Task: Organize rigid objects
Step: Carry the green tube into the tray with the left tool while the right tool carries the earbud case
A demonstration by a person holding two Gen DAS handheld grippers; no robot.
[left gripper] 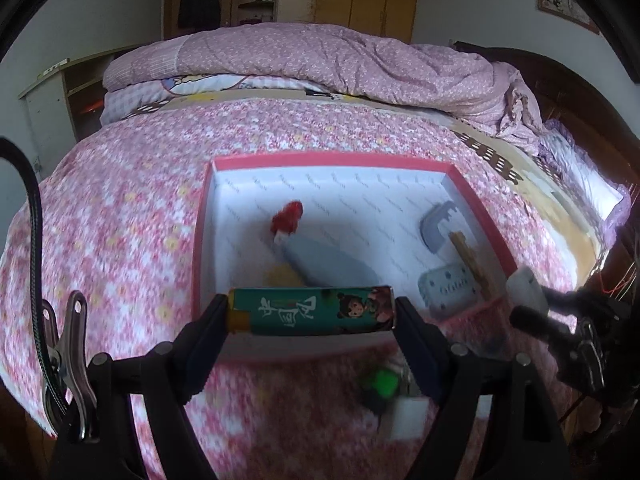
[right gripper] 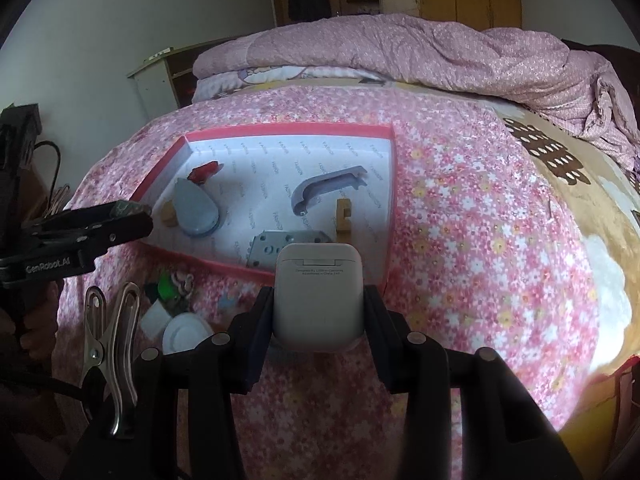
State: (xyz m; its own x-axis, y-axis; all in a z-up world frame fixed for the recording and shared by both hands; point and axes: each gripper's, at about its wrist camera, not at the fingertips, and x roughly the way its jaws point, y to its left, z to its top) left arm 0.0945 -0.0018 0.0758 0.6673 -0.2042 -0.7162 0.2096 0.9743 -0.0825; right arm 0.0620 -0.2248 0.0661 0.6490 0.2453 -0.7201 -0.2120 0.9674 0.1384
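My left gripper [left gripper: 312, 320] is shut on a green lighter [left gripper: 304, 310], held crosswise by its ends above the near rim of a red box [left gripper: 198, 248] with a white lining. My right gripper [right gripper: 319, 304] is shut on a white earbud case [right gripper: 318, 280], just short of the box's near right corner [right gripper: 390, 240]. Inside the box lie a red piece [left gripper: 286, 216], a grey teardrop-shaped item [left gripper: 332, 264], a small yellow block [right gripper: 169, 214], a grey handle [right gripper: 328, 184], a wooden piece [right gripper: 343, 214] and a metal plate [right gripper: 272, 246]. Each gripper shows at the edge of the other's view.
The box sits on a pink floral bedspread [right gripper: 480, 240]. Loose on the bed before the box lie a green item [right gripper: 166, 286], a white block [right gripper: 154, 320] and a round white lid [right gripper: 186, 334]. A folded pink quilt [left gripper: 320, 60] lies at the far end, wardrobes behind.
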